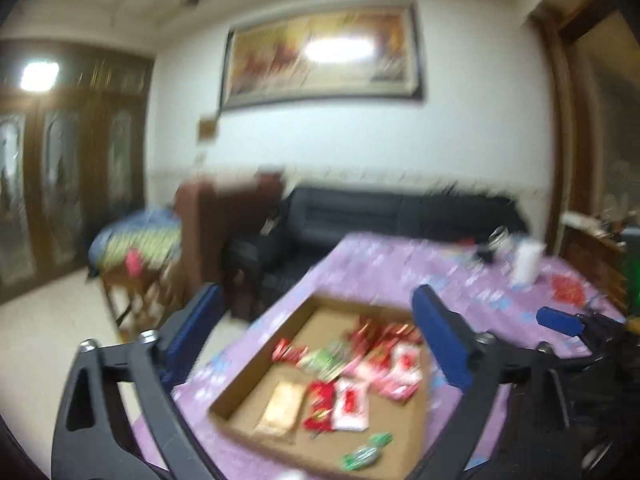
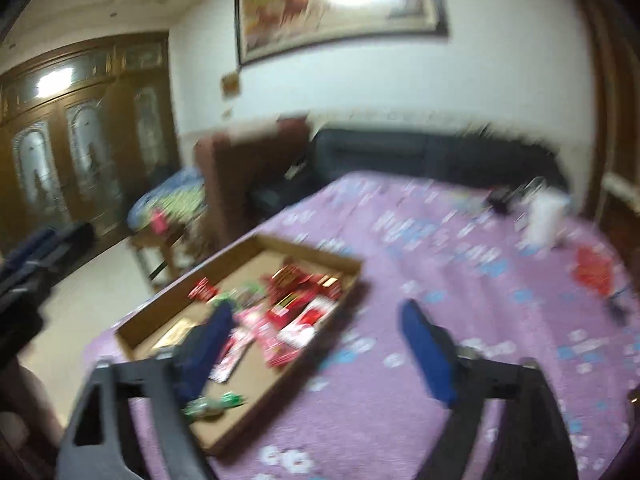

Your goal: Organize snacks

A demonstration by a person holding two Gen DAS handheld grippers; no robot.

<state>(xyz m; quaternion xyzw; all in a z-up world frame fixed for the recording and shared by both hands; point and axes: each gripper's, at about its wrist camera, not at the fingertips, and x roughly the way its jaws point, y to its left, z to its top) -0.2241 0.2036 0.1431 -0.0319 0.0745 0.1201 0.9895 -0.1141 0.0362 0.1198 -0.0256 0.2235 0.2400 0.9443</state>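
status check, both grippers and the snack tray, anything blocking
Left gripper open, empty; right gripper open, empty. Red, pink and green snack packets piled loose in shallow brown cardboard tray on purple flowered tablecloth. Nothing blocking; frames blurred.

A shallow cardboard tray lies on the table, toward its nine o'clock edge. Snack packets are heaped in the tray's twelve-to-three o'clock part; two wrapped candies lie apart from them at its six o'clock end. At the table's two o'clock corner stands a white container, with a flat packet on the cloth nearer than it. Beyond the table at twelve o'clock runs a sofa, a framed picture on the wall above it. At ten o'clock stands a small side table, cabinet doors behind.
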